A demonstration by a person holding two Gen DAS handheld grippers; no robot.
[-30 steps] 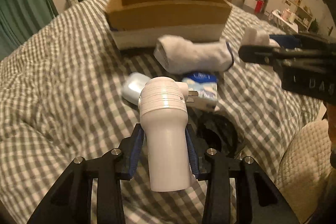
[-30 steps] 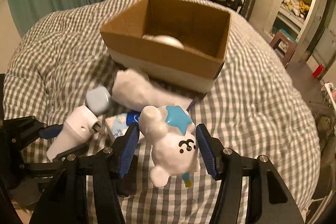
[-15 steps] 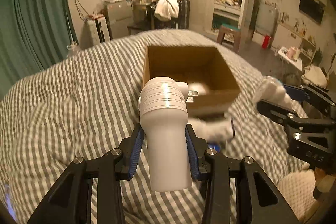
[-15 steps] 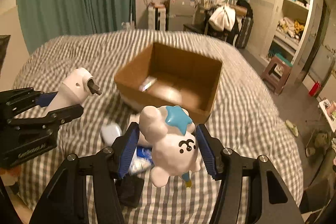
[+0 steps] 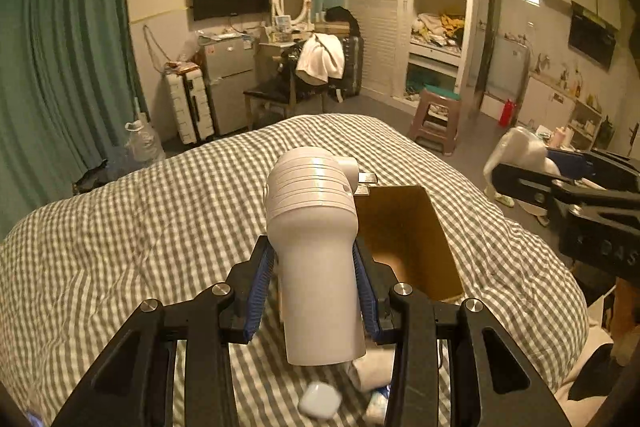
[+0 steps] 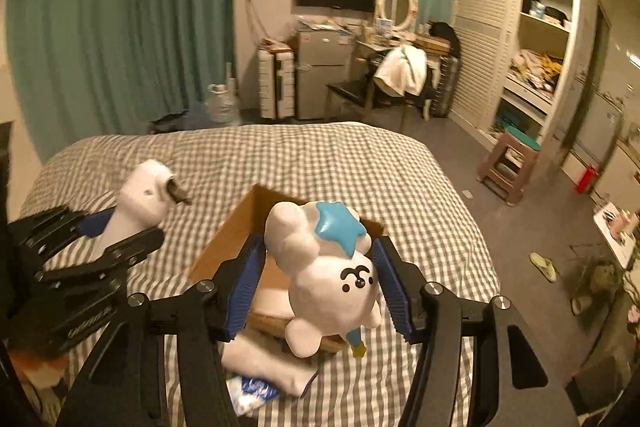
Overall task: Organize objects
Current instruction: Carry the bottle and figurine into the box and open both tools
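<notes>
My left gripper is shut on a white plug-in device with metal prongs, held high above the bed; it also shows in the right wrist view. My right gripper is shut on a white toy figure with a blue star, seen at the right of the left wrist view. An open cardboard box sits on the checked bedspread below both grippers.
A rolled white towel, a blue-and-white packet and a small pale case lie on the bedspread in front of the box. Beyond the bed stand a stool, a chair and shelves.
Both grippers have risen well above the bed with their objects still held. The box and loose items now sit lower and smaller in both views.
</notes>
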